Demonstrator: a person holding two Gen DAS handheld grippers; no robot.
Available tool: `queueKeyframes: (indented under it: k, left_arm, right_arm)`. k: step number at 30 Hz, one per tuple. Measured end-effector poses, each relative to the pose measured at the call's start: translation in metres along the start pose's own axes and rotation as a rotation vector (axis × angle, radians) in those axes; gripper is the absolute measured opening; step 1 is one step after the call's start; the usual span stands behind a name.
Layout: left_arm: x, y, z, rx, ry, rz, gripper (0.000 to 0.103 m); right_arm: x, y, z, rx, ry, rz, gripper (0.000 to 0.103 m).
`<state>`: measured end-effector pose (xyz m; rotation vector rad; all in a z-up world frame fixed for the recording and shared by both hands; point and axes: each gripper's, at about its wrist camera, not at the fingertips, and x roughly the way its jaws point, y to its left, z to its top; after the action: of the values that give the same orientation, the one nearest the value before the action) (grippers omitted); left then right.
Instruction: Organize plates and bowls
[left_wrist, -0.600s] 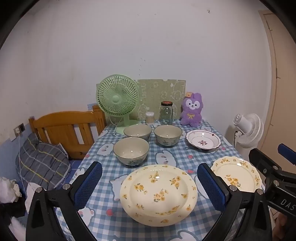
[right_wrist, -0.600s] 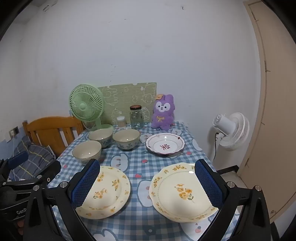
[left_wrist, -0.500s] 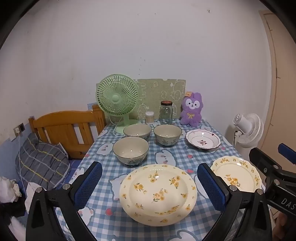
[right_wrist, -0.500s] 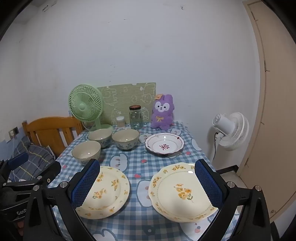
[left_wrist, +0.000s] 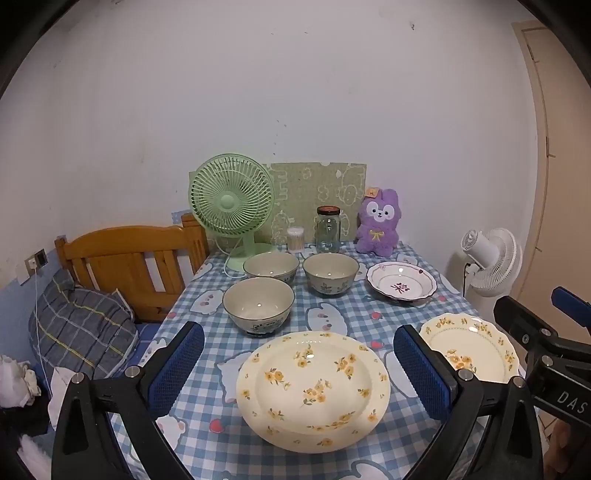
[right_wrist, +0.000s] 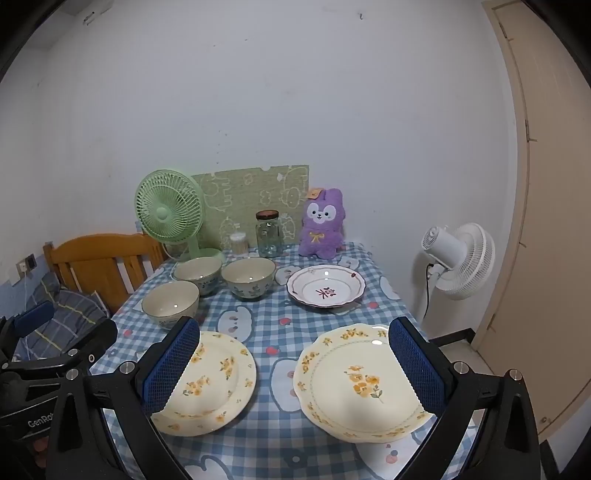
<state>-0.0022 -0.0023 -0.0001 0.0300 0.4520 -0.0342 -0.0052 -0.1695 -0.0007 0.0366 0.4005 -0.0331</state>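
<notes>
On the blue checked tablecloth (left_wrist: 332, 317) lie two cream plates with yellow flowers: a round one (left_wrist: 313, 384) (right_wrist: 214, 380) near the front left and a scalloped one (right_wrist: 364, 378) (left_wrist: 469, 347) at the front right. A white plate with a dark red rim (left_wrist: 401, 283) (right_wrist: 325, 290) sits behind. Three glazed bowls (left_wrist: 258, 304) (left_wrist: 271, 266) (left_wrist: 331, 273) cluster at mid-left. My left gripper (left_wrist: 299, 373) hovers open over the round plate. My right gripper (right_wrist: 295, 363) stands open above the scalloped plate's left side. Neither touches anything.
At the back stand a green fan (left_wrist: 232, 199), a glass jar (left_wrist: 328, 229), a small cotton-swab tub (left_wrist: 295, 239), a purple plush (left_wrist: 376, 226) and a green board (left_wrist: 317, 192). A wooden chair (left_wrist: 125, 266) is left of the table, a white fan (right_wrist: 460, 258) right.
</notes>
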Motion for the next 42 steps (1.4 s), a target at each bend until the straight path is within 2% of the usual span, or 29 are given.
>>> queueKeyframes:
  k: [42]
  left_arm:
    - [-0.0032,-0.0016,-0.0009,0.010,-0.005,-0.011,0.103]
  right_arm:
    - [-0.0042,-0.0031,0.0045,0.015,-0.010,-0.002,0.103]
